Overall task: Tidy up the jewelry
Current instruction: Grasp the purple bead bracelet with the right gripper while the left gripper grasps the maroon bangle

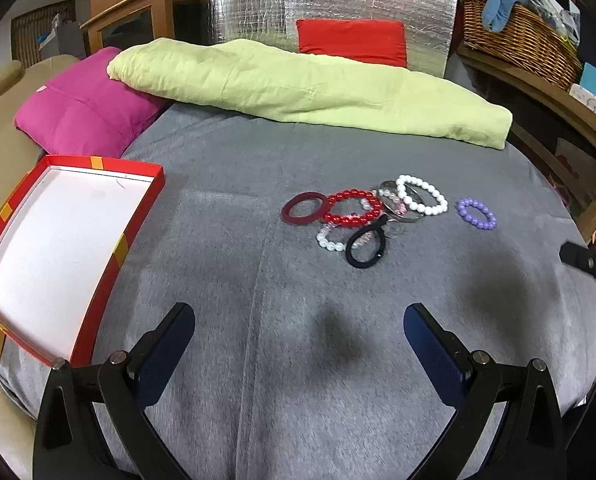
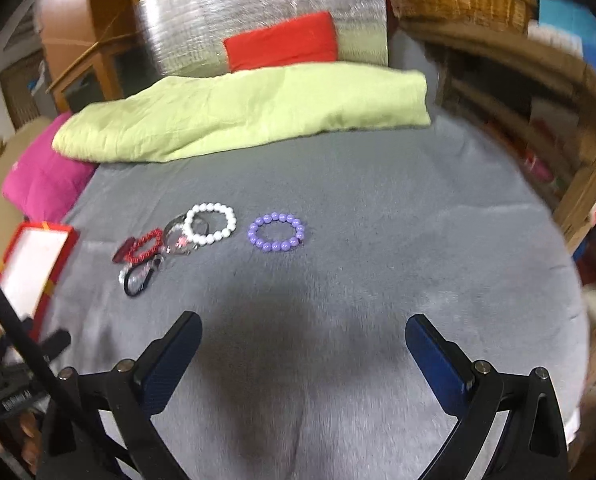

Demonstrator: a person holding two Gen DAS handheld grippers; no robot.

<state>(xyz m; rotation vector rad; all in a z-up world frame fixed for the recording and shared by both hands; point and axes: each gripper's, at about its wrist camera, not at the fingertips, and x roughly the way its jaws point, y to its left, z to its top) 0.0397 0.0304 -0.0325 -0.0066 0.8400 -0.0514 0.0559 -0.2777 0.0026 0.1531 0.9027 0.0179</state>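
Observation:
Several bracelets and hair ties lie in a cluster on the grey bed cover (image 1: 257, 320): a dark red ring (image 1: 302, 208), a red bead bracelet (image 1: 354, 207), a white pearl bracelet (image 1: 422, 195), a black hair tie (image 1: 365, 246) and a clear bead bracelet (image 1: 330, 241). A purple bead bracelet (image 1: 476, 213) lies apart to the right; it also shows in the right wrist view (image 2: 276, 232). An open red box (image 1: 57, 248) with a white inside sits at the left. My left gripper (image 1: 298, 328) is open and empty, short of the cluster. My right gripper (image 2: 302, 332) is open and empty, short of the purple bracelet.
A green folded blanket (image 1: 298, 88) and a pink pillow (image 1: 81, 108) lie at the far side of the bed. A silver foil panel (image 1: 330, 0) with a red cushion (image 1: 352, 40) stands behind. A wicker basket (image 1: 518, 36) sits on a wooden shelf at the right.

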